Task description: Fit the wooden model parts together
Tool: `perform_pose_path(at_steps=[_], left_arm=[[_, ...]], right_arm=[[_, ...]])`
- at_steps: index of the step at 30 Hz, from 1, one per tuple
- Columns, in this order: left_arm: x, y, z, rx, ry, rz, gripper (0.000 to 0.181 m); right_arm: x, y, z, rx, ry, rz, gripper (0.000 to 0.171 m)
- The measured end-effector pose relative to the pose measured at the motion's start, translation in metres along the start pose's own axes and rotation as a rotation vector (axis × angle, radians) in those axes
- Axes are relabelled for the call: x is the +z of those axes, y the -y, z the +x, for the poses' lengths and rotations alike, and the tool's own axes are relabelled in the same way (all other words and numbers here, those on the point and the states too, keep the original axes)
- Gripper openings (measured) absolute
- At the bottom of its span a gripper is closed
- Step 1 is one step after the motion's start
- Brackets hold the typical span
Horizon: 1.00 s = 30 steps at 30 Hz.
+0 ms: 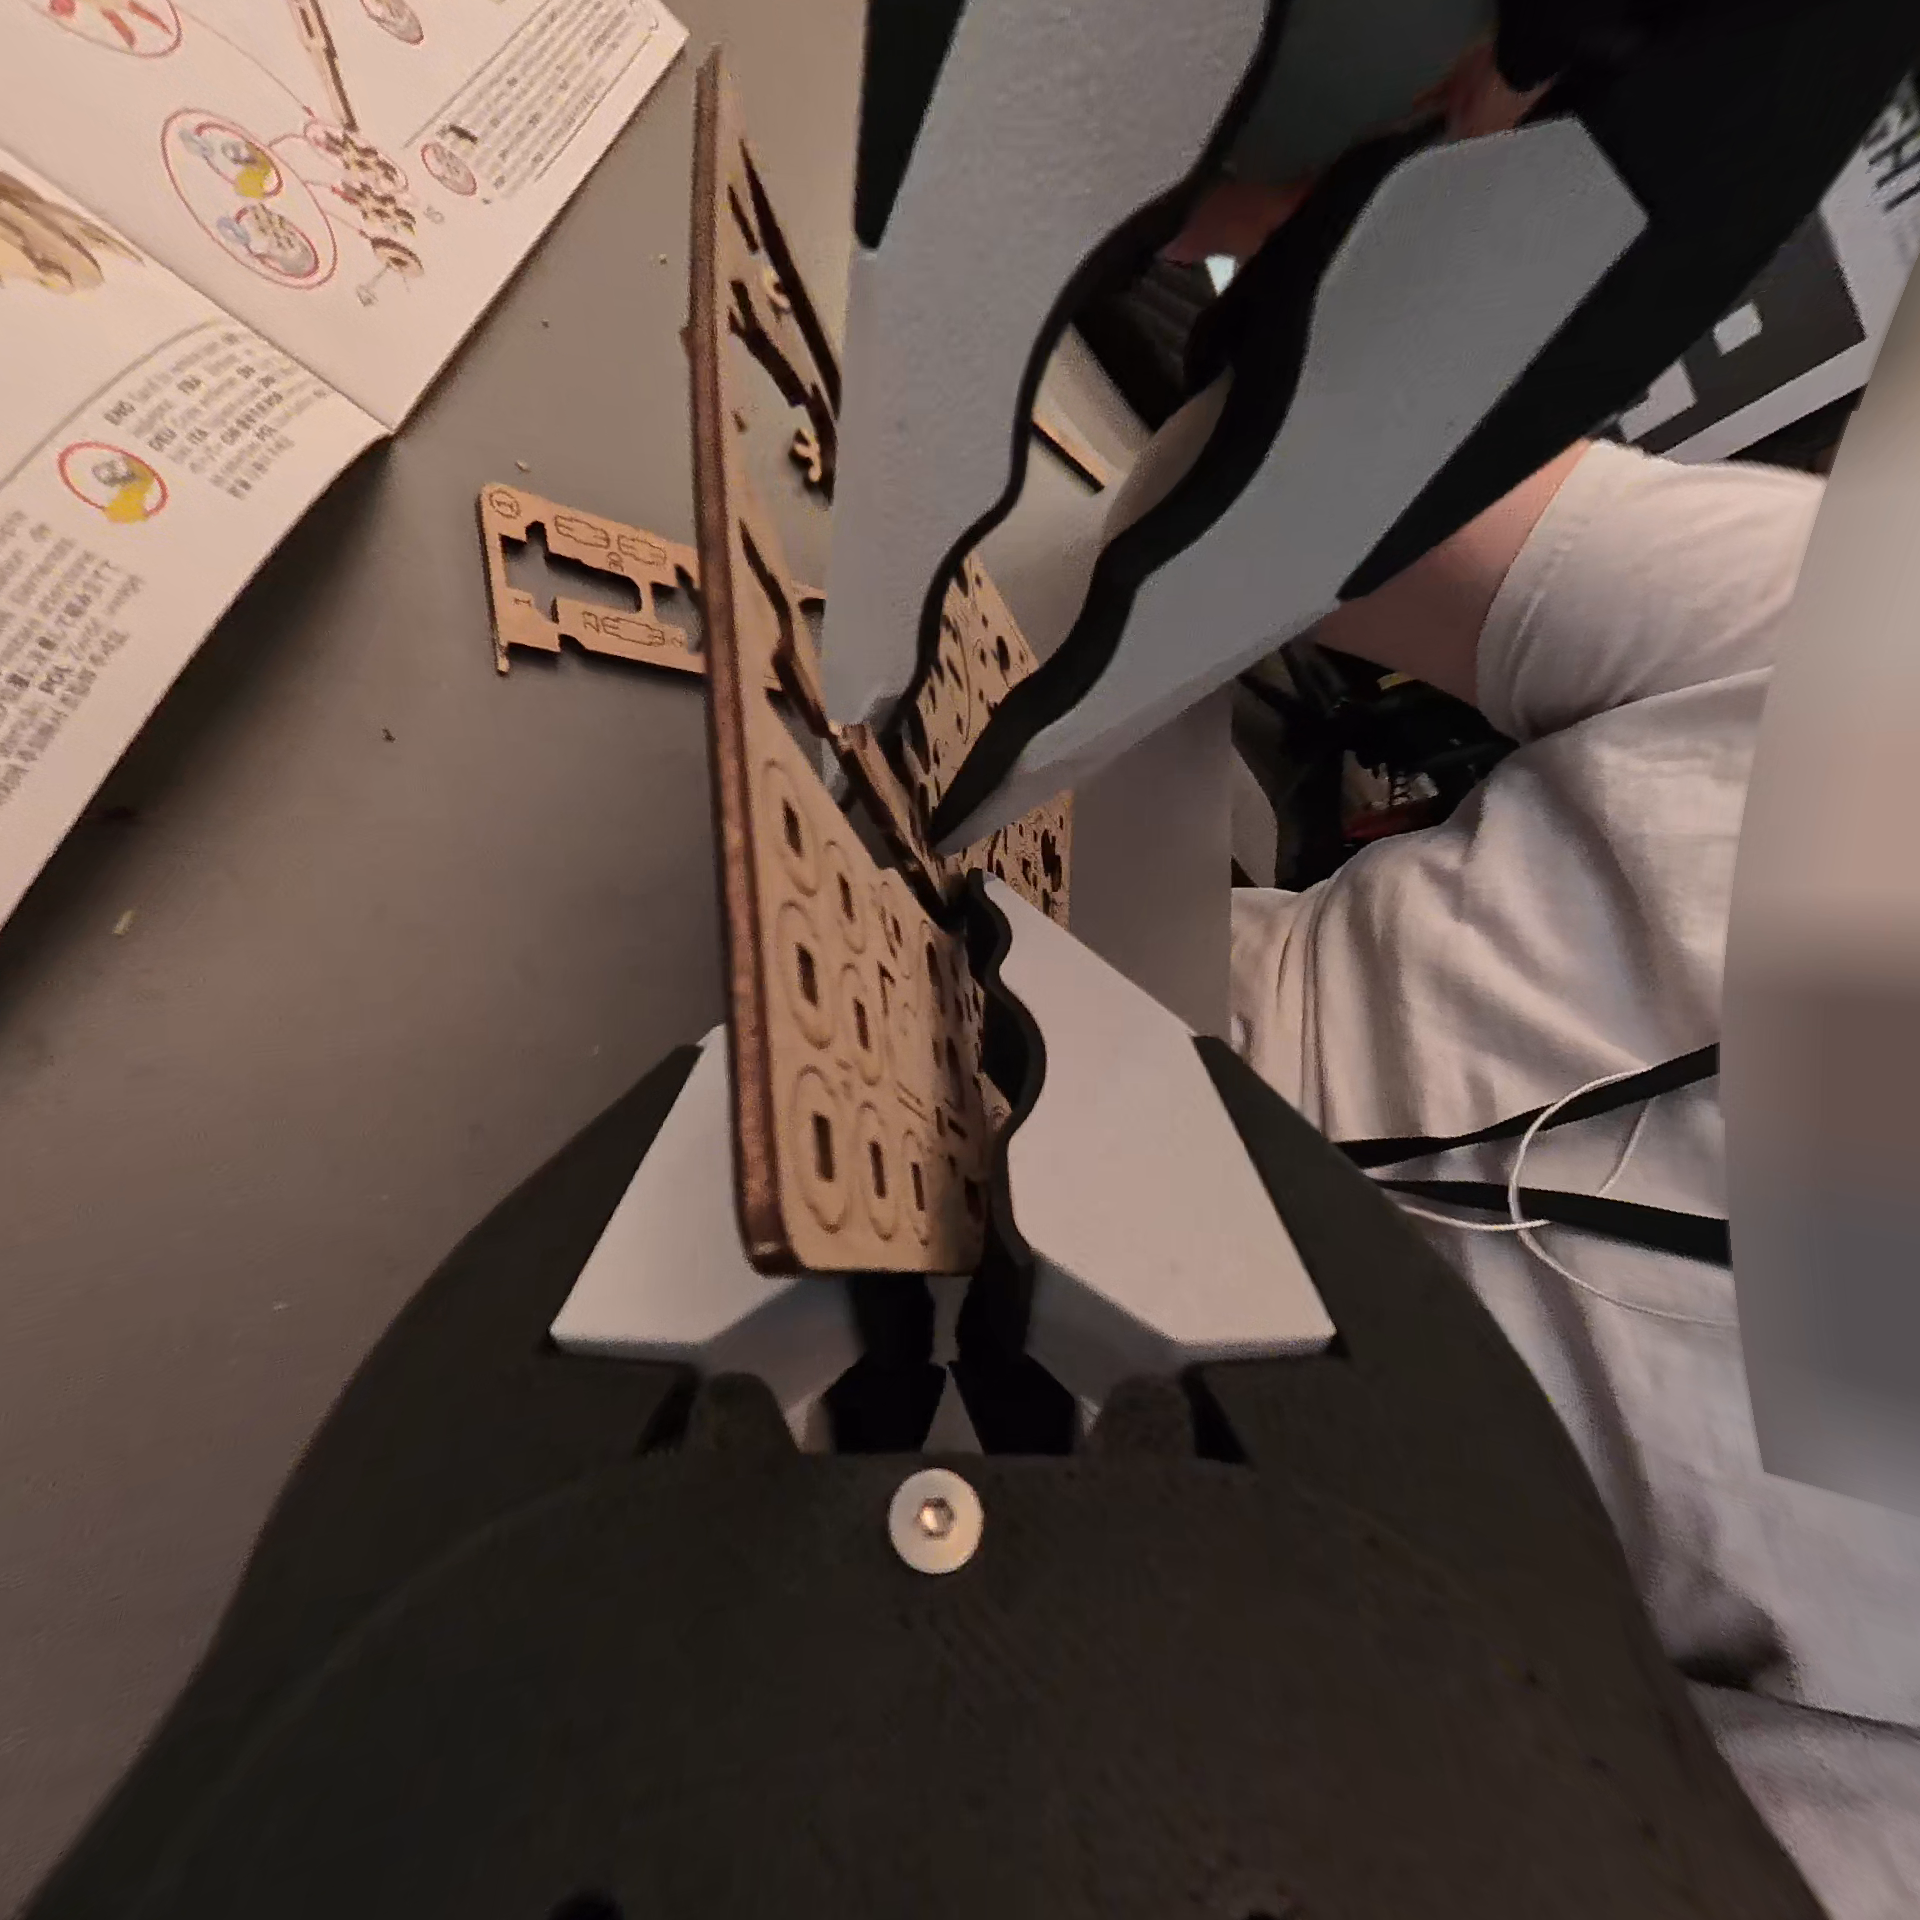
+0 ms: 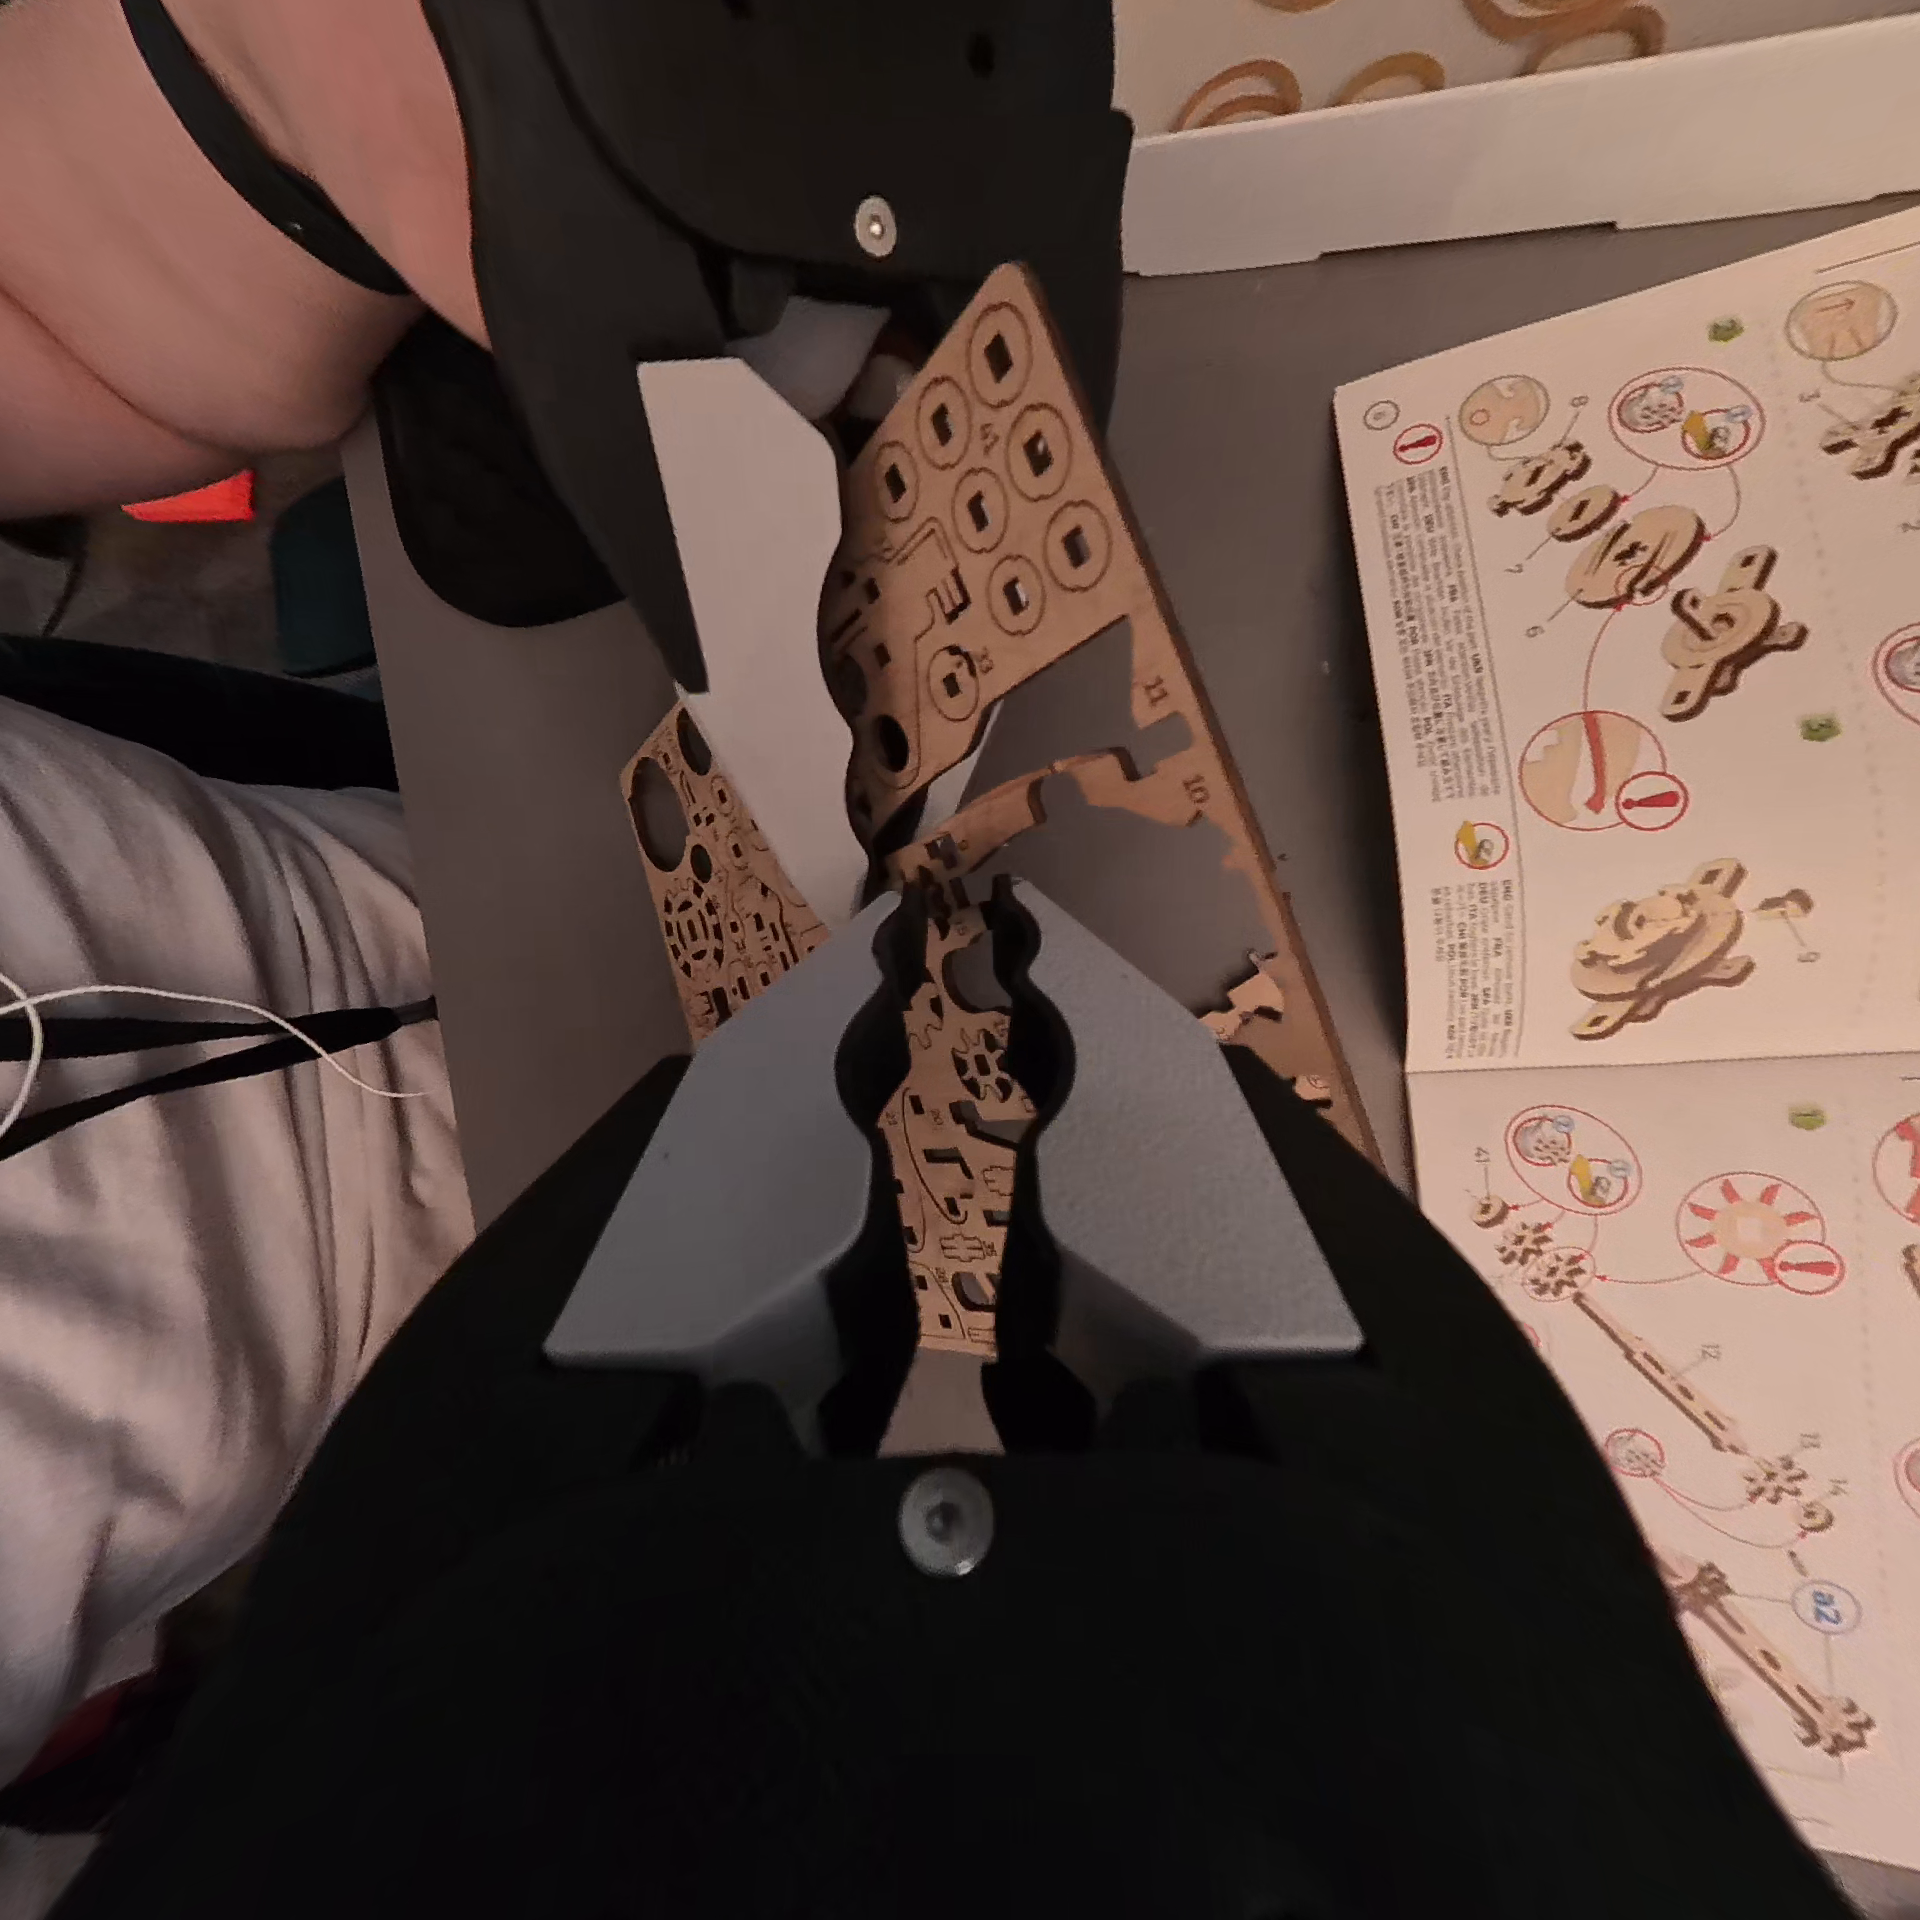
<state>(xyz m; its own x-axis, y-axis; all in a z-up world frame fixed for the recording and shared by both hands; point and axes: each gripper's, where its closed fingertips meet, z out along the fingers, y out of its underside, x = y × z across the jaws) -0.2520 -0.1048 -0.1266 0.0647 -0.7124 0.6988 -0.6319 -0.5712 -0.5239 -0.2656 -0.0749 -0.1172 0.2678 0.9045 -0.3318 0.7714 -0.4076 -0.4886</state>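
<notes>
My left gripper [image 1: 935, 925] is shut on a laser-cut wooden sheet [image 1: 831, 1039] and holds it upright on edge above the grey table [image 1: 364, 1039]. The sheet has oval parts and several empty cut-outs. In the right wrist view the sheet [image 2: 997, 499] hangs from the left gripper [image 2: 883, 800] at the top. My right gripper [image 2: 956, 894] comes in from the opposite side, its tips pinched on a small curved wooden part [image 2: 997, 810] at the sheet's inner edge. In the left wrist view the right gripper [image 1: 894, 779] reaches down from the top onto that part [image 1: 878, 774].
An open instruction booklet [image 1: 208, 312] lies on the table and also shows in the right wrist view [image 2: 1610, 727]. A small used wooden frame [image 1: 582, 582] lies beside it. Another wooden sheet [image 2: 707, 914] lies flat under the grippers. A white box [image 2: 1455, 156] stands behind. A person's white shirt [image 1: 1455, 935] is close. Both grippers' tips are close together, under 4 cm apart.
</notes>
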Motion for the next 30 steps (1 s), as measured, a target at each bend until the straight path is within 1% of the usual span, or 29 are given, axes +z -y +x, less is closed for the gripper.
perform_pose_path(at_steps=[4,7,14,18,30], left_arm=[[-0.001,0.0,-0.001,-0.021,-0.017,0.004,0.002],[-0.004,0.001,0.011,-0.001,-0.098,0.015,0.001],[-0.003,-0.002,0.016,0.046,-0.112,-0.014,0.001],[-0.004,-0.002,0.017,0.057,-0.1,-0.018,0.002],[-0.003,-0.003,0.018,0.068,-0.082,-0.031,0.002]], right_arm=[[-0.001,0.001,0.0,-0.09,-0.056,-0.013,0.012],[-0.008,0.006,-0.01,-0.129,0.008,0.044,0.01],[-0.007,0.005,-0.016,-0.074,0.121,0.057,0.009],[-0.008,0.005,-0.017,-0.025,0.138,0.061,0.009],[-0.008,0.005,-0.018,0.033,0.135,0.059,0.01]])
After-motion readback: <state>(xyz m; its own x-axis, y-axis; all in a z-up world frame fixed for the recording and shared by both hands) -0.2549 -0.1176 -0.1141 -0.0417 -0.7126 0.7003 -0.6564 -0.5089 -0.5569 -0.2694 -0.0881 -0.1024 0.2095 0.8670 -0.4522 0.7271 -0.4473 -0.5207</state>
